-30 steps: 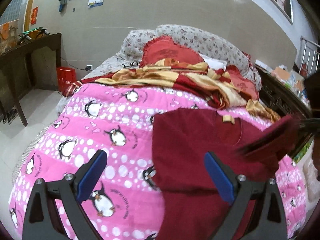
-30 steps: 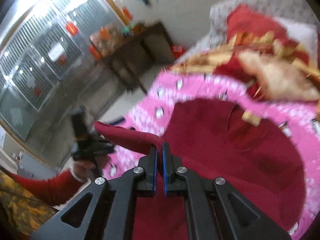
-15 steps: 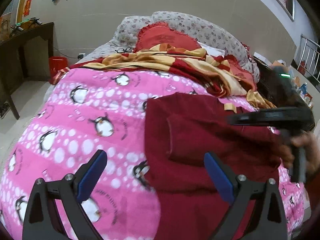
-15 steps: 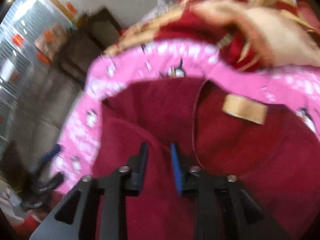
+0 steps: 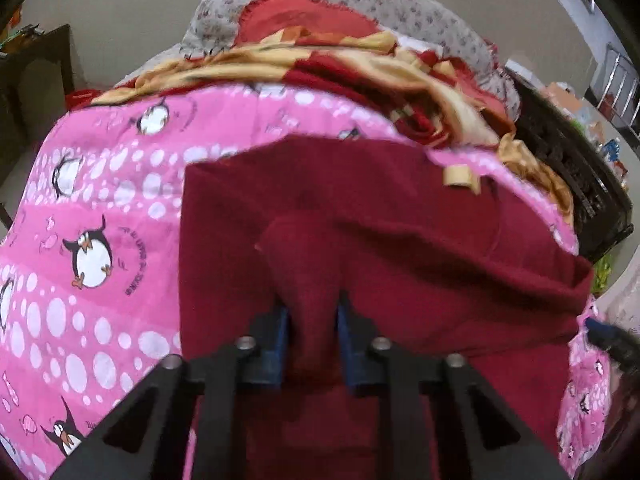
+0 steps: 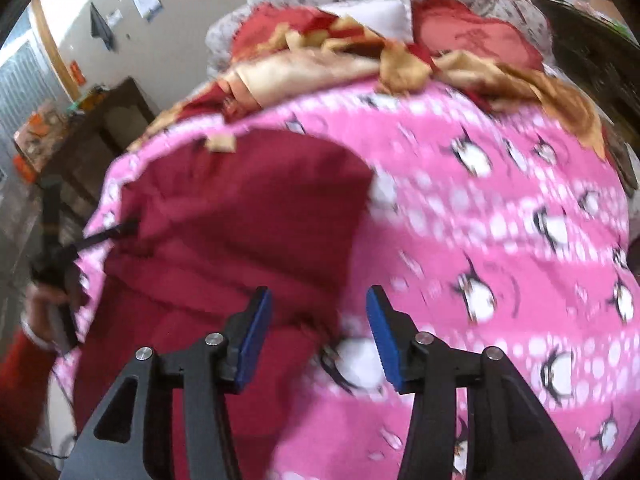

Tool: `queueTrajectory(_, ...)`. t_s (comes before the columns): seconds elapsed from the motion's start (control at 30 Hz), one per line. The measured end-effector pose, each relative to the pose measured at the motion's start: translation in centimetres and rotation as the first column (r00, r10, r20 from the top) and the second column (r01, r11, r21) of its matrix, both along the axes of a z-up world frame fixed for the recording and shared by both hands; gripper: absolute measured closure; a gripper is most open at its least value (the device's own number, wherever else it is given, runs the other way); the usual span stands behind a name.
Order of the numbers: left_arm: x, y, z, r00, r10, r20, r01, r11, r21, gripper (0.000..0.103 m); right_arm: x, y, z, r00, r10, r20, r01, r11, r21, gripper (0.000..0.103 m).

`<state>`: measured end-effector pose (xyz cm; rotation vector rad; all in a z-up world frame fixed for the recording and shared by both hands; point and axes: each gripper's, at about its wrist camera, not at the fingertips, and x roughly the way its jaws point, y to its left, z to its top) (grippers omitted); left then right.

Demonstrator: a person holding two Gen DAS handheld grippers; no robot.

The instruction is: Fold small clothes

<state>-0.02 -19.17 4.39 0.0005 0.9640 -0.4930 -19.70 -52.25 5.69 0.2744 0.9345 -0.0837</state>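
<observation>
Early in the fold: left hand-held gripper [image 5: 311, 332] clamped on a bunched sleeve of the maroon garment [image 5: 400, 240]; right hand-held gripper [image 6: 318, 332] spread wide, empty. Body lies unfolded on the bed [image 6: 520, 208].

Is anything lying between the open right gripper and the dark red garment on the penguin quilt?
Nothing visible. The right gripper hangs open over the garment's right edge, with only bare pink quilt beside it; the left gripper already pinches a fold.
</observation>
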Motion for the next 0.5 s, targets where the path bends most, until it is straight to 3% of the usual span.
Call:
queueTrajectory(0.13,-0.7,0.2,2.8,0.999,-0.029,0.017,0.030,0.999,-0.045,0.090,1.1,0.8,-1.5,0.999,0.009,0.031,-0.008,1.000,-0.030,0.032)
queueTrajectory(0.2,-0.8,0.5,4.3,0.999,-0.036,0.014,0.037,0.996,-0.076,0.090,1.8,1.0,-2.0,0.999,0.024,0.029,-0.022,0.999,-0.040,0.052)
queueTrajectory(0.33,-0.8,1.5,6.8,1.000,-0.027,0.004,0.027,0.992,-0.126,0.090,0.8,1.0,0.0,0.995,-0.002,0.099,0.005,0.999,-0.039,0.067)
queueTrajectory(0.4,-0.9,2.2,7.7,1.000,-0.026,0.007,0.027,0.989,-0.147,0.090,-0.9,0.1,2.1,0.985,-0.032,0.172,0.032,0.999,-0.002,0.069)
queueTrajectory(0.5,-1.3,2.6,6.8,0.999,-0.032,-0.003,0.031,0.991,-0.130,0.090,-2.4,-0.1,2.9,0.983,-0.014,0.182,0.009,1.000,0.029,0.069)
